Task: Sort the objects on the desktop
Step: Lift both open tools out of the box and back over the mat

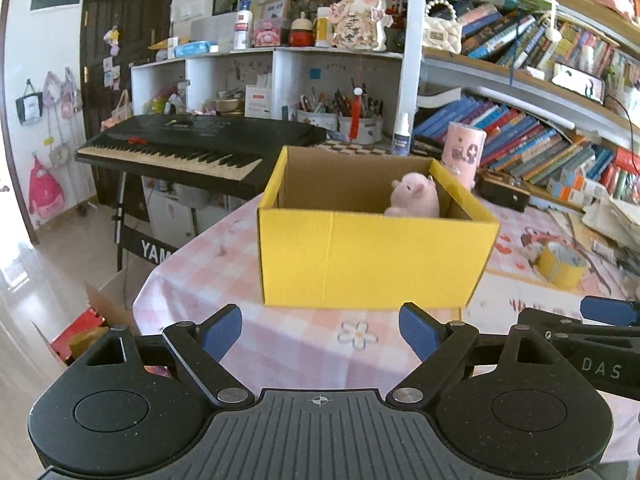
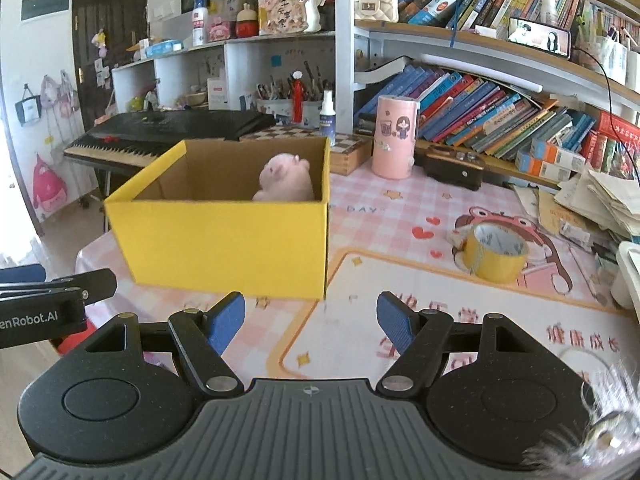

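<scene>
One yellow box (image 1: 372, 256), open-topped, standing on the pink checked tablecloth (image 1: 224, 264) close to the table's left edge. One pink plush toy (image 1: 414, 196) inside it, upright against the right-hand wall, head just above the rim. One roll of yellow tape (image 2: 494, 256) lying on the cloth well to the right of the box, apart from everything else. One pink cylinder (image 2: 394, 138) standing behind the box's far right corner, near the bookshelf. One dark case (image 2: 454, 170) just right of that cylinder. One checkered wooden box (image 2: 344, 152) directly behind the yellow one. One white spray bottle (image 2: 327, 114) further back. One black keyboard (image 1: 192, 148) on a stand beyond the table's left edge, floor showing below it. One heap of papers (image 2: 596, 204) crowding the right side of the table. Two grippers, both low over the near part of the table. Left gripper (image 1: 320, 334) spread wide, nothing between the blue pads, aimed at the box's front face with a bare strip of cloth ahead. Right gripper (image 2: 310, 322) also parted, somewhat narrower, empty, aimed just off the box's near right corner. Side by side, each visible at the edge of the other's view. Open cloth between box and tape, and across the printed mat (image 2: 440, 320) in front. Little spare room left of the box before the table's rounded edge.
</scene>
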The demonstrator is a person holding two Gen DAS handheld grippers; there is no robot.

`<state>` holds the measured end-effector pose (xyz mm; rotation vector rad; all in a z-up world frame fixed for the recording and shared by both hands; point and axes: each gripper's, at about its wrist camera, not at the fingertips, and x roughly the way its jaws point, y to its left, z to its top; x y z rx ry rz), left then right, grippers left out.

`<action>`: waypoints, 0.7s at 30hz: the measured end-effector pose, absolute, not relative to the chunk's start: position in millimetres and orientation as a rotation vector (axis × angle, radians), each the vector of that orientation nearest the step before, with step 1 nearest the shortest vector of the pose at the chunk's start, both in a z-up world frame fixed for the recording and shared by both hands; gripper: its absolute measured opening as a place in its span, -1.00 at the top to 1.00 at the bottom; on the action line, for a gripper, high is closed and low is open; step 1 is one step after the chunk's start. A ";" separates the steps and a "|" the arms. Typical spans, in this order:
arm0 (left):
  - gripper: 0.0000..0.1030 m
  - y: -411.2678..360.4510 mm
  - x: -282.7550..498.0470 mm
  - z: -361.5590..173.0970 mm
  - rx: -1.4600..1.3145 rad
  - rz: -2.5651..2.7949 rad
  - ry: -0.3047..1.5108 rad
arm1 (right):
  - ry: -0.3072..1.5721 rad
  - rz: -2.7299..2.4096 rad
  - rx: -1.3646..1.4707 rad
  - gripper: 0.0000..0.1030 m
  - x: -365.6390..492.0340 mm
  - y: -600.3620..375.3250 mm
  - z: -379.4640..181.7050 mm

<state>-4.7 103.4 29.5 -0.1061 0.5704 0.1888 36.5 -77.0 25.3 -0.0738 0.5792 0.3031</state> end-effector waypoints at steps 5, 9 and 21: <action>-0.71 99.9 -17.6 25.5 -0.069 0.166 0.597 | 0.602 0.290 -0.060 -0.38 16.6 -77.4 17.9; -0.71 97.9 -24.0 24.1 -0.061 0.146 0.608 | 0.618 0.276 -0.051 -0.38 4.2 -78.8 14.1; -0.71 79.5 -29.2 14.9 -0.047 0.047 0.649 | 0.653 0.201 -0.047 -0.40 -16.2 -93.5 7.7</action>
